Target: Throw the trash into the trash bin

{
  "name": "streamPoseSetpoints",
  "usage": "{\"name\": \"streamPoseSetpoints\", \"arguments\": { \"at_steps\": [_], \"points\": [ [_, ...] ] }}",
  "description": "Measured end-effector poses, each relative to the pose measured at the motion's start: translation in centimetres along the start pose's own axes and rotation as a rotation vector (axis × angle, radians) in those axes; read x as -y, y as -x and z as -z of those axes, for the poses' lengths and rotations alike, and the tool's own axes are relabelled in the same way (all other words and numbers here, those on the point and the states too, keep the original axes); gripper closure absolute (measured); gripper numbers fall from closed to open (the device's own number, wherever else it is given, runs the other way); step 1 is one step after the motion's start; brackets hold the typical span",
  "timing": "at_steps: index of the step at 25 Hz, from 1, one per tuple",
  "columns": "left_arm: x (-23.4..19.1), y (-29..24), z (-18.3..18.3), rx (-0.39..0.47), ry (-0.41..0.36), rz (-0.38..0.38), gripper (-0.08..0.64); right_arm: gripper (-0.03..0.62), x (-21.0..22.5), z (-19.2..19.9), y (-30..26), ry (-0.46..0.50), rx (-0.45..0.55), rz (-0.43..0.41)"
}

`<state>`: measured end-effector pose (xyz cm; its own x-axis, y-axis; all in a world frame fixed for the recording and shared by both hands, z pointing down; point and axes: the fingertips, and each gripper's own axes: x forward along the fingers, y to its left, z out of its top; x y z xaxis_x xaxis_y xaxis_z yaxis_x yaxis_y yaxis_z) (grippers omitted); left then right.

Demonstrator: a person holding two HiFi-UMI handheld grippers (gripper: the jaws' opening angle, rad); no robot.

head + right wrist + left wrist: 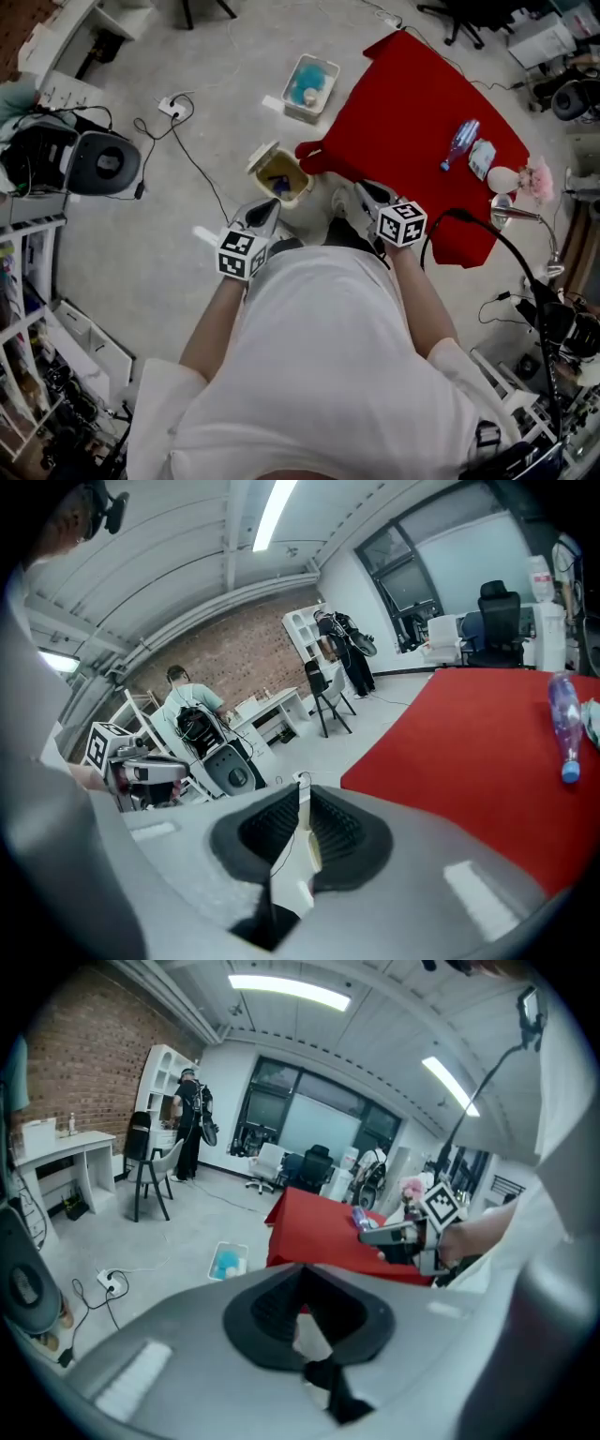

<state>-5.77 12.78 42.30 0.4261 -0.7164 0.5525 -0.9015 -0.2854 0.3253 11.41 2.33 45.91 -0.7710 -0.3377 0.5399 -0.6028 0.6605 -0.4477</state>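
Note:
A small beige trash bin (pixel 279 176) stands on the floor with its lid up and scraps inside, at the corner of a red cloth-covered table (pixel 403 103). On the cloth lie a clear plastic bottle (pixel 459 143) (pixel 562 728) and a pale packet (pixel 482 157). My left gripper (pixel 269 206) (pixel 300 1283) hovers just short of the bin, its pads meeting at the tips, nothing in them. At the table's near corner my right gripper (pixel 361 190) (pixel 302 808) is open by a narrow slit and empty.
Beyond the bin a clear box (pixel 309 86) holds blue things. A power strip with cables (pixel 173 108) and a black-grey device (pixel 103 161) lie to the left. A desk lamp (pixel 511 214) and pink-white items (pixel 520 178) sit at the table's right. A person (pixel 192 1124) stands far off.

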Motion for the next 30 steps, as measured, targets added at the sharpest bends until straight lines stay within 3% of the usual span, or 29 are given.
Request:
{"name": "streamPoseSetpoints", "arguments": {
  "at_steps": [12, 30],
  "points": [
    [5.6, -8.0, -2.7, -0.017, 0.019, 0.011, 0.555, 0.518, 13.2, -1.8, 7.2, -0.077, 0.04, 0.157],
    [6.3, -13.6, -3.6, -0.073, 0.04, -0.054, 0.555, 0.482, 26.1, -3.5, 11.4, -0.125, 0.074, 0.328]
  ]
}}
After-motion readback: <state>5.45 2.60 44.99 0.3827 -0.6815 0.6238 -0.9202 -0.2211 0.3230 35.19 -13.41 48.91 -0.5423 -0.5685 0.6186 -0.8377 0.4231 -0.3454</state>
